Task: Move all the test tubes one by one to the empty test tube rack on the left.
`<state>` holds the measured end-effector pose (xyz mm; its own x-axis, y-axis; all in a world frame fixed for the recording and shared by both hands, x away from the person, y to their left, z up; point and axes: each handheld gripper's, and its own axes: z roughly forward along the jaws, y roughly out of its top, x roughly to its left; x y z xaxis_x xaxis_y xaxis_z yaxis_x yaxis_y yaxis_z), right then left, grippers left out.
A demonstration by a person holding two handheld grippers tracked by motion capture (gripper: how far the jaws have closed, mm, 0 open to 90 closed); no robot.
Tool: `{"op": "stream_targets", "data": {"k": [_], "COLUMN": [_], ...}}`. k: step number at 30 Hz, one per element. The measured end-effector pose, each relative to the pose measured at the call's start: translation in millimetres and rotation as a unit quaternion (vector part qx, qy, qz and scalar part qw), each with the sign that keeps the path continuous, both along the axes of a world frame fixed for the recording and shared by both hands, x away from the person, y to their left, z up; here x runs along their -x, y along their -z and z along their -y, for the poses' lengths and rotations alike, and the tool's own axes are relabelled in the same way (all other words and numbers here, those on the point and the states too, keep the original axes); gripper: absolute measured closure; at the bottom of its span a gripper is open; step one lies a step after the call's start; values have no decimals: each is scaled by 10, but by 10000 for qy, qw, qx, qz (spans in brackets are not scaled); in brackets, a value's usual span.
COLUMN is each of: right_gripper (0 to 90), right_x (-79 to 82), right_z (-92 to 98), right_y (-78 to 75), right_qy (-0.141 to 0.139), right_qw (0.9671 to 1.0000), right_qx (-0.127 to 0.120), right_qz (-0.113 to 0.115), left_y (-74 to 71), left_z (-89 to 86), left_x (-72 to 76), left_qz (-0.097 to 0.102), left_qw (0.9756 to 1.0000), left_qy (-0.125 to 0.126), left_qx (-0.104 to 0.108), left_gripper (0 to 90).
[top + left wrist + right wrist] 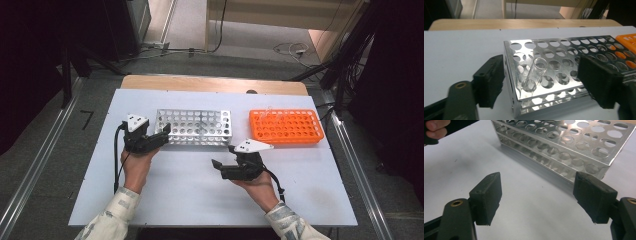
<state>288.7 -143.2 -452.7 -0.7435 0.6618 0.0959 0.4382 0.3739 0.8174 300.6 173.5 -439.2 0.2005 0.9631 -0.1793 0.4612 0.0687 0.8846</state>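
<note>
- A metal rack (pixel 194 127) of shiny perforated sheet stands on the white table (pixel 190 185), toward the far edge and a little left of the middle; its top plate carries rows of round holes, with matching plates beneath.
- A clear glass tube (pixel 535 74) sits tilted in a hole near the rack's left end, its open mouth leaning away from the left gripper view's camera; the high view is too coarse to make it out.
- An orange rack (pixel 286 126), plastic and also full of round holes, lies to the right of the metal one, near the table's far right corner, apart from it by a narrow gap. Something clear seems to rest on its far left part, but it is too faint to tell what.
- The left gripper (pixel 165 134) is held at the metal rack's left end, jaws spread wide; in the left gripper view they straddle the rack's near left corner, one jaw just beside the end wall, the other over the top plate. Whether they touch the metal cannot be told.
- The right gripper (pixel 220 165) hovers near the table's middle, in front of the metal rack, jaws spread with bare table between them.
- The right gripper view shows the rack's near side and stacked plates, and the fingers (pixel 435 126) of the left hand in its upper left corner.
- The left hand (pixel 136 167) and right hand (pixel 257 186), both in pale patterned sleeves, come in from the near edge.
</note>
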Motion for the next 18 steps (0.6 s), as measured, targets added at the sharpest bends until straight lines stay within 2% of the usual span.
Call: {"op": "stream_targets", "data": {"k": [8,18], "right_gripper": [218,222], "right_x": [-65,-175], "right_z": [134,355], "right_y": [-22,-55], "right_qy": [208,573], "right_qw": [9998,9983], "right_qx": [-54,-57], "right_qz": [36,120], "left_y": [-37,-52], "left_z": [-8,-36], "left_x": [58,76], "left_qz": [129,52], "left_qw": [9997,9997], "left_qy": [184,233], "left_qx": [-41,62], "left_gripper": [94,84]}}
